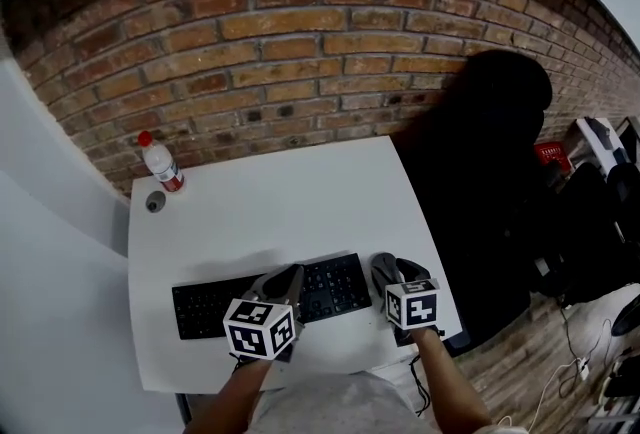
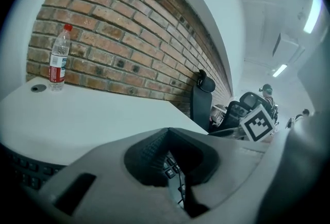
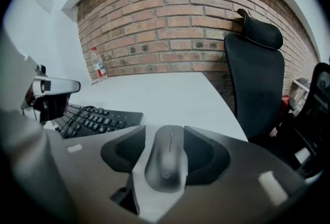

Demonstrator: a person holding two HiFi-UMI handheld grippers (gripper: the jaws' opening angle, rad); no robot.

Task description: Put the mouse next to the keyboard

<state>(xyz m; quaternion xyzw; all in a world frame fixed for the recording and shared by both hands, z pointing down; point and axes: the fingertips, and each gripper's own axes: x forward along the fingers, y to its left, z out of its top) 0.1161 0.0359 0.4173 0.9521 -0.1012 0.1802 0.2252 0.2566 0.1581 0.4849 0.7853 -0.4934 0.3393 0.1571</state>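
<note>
A dark grey mouse (image 3: 167,158) lies on the white table (image 1: 290,202), just right of the black keyboard (image 1: 200,307). My right gripper (image 1: 397,267) straddles the mouse; in the right gripper view (image 3: 166,130) its right pad sits against the mouse, while a strip of table shows between the left pad and the mouse. My left gripper (image 1: 290,274) hovers over the keyboard's right half. Its jaws (image 2: 167,138) meet at the tips with nothing between them, and keys show below them.
A water bottle (image 1: 160,162) and a round cable hole (image 1: 155,202) are at the table's far left corner by the brick wall. A black office chair (image 1: 490,182) stands right of the table. The table's front and right edges are close to the mouse.
</note>
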